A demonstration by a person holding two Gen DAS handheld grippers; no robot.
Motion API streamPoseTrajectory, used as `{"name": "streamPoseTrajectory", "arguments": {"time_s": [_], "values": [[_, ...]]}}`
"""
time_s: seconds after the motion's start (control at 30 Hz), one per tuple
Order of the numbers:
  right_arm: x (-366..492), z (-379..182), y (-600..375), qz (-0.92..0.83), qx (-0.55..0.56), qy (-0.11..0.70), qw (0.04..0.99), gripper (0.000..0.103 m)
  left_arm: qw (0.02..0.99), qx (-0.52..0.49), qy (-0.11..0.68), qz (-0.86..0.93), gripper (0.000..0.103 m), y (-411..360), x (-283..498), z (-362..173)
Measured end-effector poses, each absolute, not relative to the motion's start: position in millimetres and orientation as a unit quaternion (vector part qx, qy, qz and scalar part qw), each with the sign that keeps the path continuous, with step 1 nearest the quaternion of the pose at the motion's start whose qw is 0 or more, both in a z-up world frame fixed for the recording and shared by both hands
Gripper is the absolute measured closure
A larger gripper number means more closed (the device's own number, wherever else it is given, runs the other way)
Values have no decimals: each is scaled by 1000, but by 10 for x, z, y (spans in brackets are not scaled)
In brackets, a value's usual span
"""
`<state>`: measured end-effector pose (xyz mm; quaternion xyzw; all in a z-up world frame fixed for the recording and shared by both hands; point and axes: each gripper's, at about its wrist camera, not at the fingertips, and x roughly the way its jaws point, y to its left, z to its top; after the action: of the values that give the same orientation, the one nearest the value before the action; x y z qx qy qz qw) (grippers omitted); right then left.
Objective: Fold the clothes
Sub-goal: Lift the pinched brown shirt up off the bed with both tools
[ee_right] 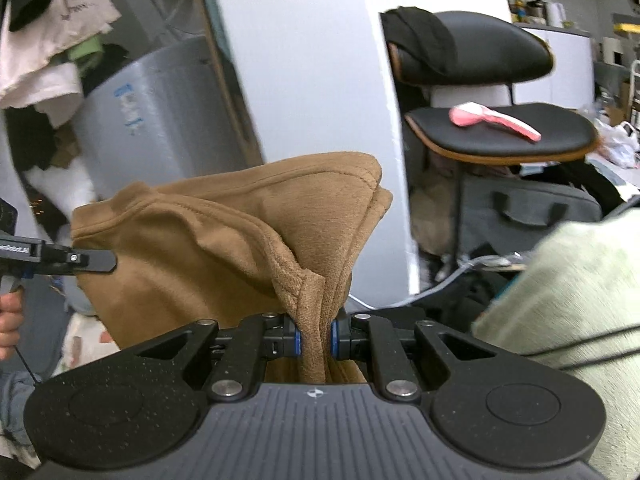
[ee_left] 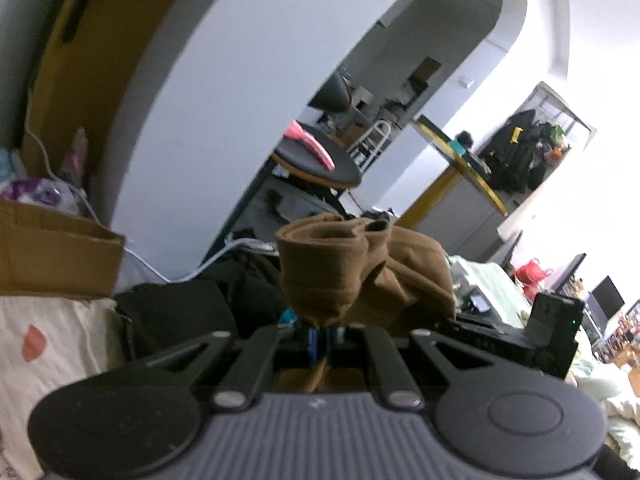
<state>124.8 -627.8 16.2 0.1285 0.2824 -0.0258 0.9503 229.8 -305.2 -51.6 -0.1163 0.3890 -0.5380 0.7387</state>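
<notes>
A brown garment [ee_right: 224, 232] hangs in the air between both grippers. My right gripper [ee_right: 315, 338] is shut on a bunched edge of it, the cloth pinched between the blue pads. In the left wrist view my left gripper [ee_left: 320, 338] is shut on another fold of the brown garment [ee_left: 340, 272], which bulges up above the fingertips. The left gripper's black finger [ee_right: 86, 260] shows at the left edge of the right wrist view, against the cloth, with a person's hand [ee_right: 10, 320] below it. The right gripper's black body [ee_left: 552, 332] shows at the right of the left wrist view.
A black chair [ee_right: 500, 136] with a pink brush [ee_right: 494, 120] on its seat stands behind. A grey cylindrical bin [ee_right: 160, 112], a white pillar [ee_right: 312, 60], a cardboard box [ee_left: 60, 252], a dark bag [ee_right: 528, 216] and a pale green cloth [ee_right: 568, 288] surround the grippers.
</notes>
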Motion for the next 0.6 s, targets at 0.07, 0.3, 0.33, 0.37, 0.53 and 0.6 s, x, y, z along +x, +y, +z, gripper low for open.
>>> {"name": "streamPoseTrajectory", "arguments": {"time_s": [0.07,0.3,0.33,0.37,0.53,0.6], "values": [[1242,23,-6363,-39,128,284,949,90,732,-117,393,-544,99,-3125,2306,-675],[1276,-434,-6560,-67,124,295,945,90,719,-94,410,-553,99,-3326,2367,-1071],[1293,-497,-6575,-69,124,299,944,90,717,-92,411,-555,99,-3340,2382,-1095],[1312,-559,-6588,-70,124,303,942,90,716,-90,413,-556,99,-3353,2396,-1119],[1396,-830,-6654,-73,133,324,934,90,706,-75,420,-565,99,-3421,2421,-1246],[1439,-911,-6657,-73,133,329,932,90,703,-64,422,-569,99,-3437,2440,-1294]]}}
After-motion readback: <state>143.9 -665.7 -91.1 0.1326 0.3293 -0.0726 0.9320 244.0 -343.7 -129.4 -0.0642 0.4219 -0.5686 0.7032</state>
